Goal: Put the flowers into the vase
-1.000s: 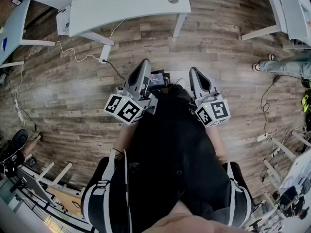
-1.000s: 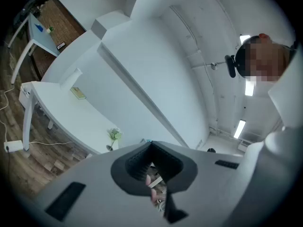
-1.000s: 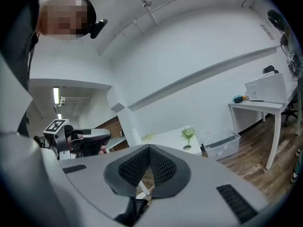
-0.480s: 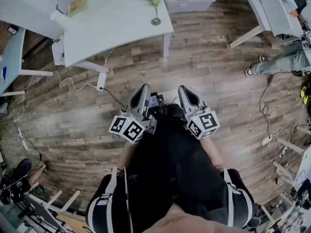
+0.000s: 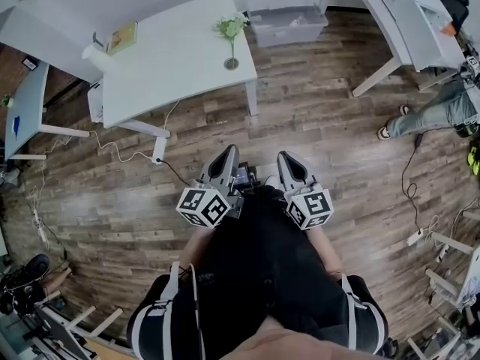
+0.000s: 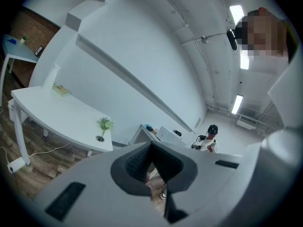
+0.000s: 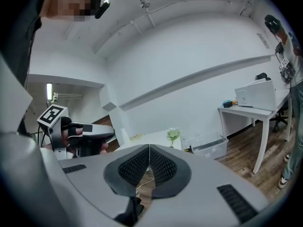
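A slim vase (image 5: pixel 231 63) with green flowers (image 5: pixel 230 27) in it stands near the right edge of a white table (image 5: pixel 165 58). The flowers (image 6: pixel 105 123) show small and far off in the left gripper view, and the flowers (image 7: pixel 173 134) show likewise in the right gripper view. Both grippers are held close in front of the person's body, over the wooden floor and well short of the table. My left gripper (image 5: pixel 230 151) is shut, with nothing between its pads. My right gripper (image 5: pixel 286 157) is also shut and empty, its pads meeting. The left gripper (image 7: pixel 80 131) appears at the left of the right gripper view.
A book (image 5: pixel 122 38) and a white roll (image 5: pixel 94 55) lie on the table's far side. A clear plastic bin (image 5: pixel 287 22) sits on the floor behind it. A power strip (image 5: pixel 159 150) with cables lies under the table. Another white desk (image 5: pixel 405 21) and a person's legs (image 5: pixel 431 111) are at the right.
The table with the vase has come further into the head view and lower in the picture. Both grippers stay shut, side by side in front of the body.
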